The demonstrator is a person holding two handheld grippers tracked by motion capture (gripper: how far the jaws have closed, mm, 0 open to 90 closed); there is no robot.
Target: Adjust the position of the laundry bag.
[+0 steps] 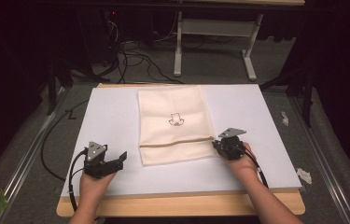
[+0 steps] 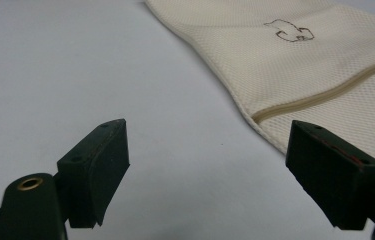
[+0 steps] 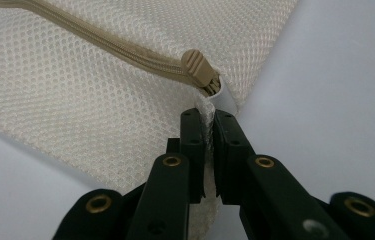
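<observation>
On the near left of the white-topped bench [image 1: 116,182], the left hand-held gripper [image 1: 116,161] rests with its black jaws standing wide apart and nothing between them, just short of the bag's near left corner. At the near right, the right hand-held gripper [image 3: 208,131] is clamped on the cloth edge of the flat cream mesh zip bag [image 1: 175,123], right beside the beige zip pull [image 3: 198,67]. The bag lies mid-bench, its zip running left to right near its near edge, a small dark outline motif [image 1: 176,120] farther up

place: lab | signs: floor cables [image 1: 135,58], white board [image 1: 112,121], dark surroundings
</observation>
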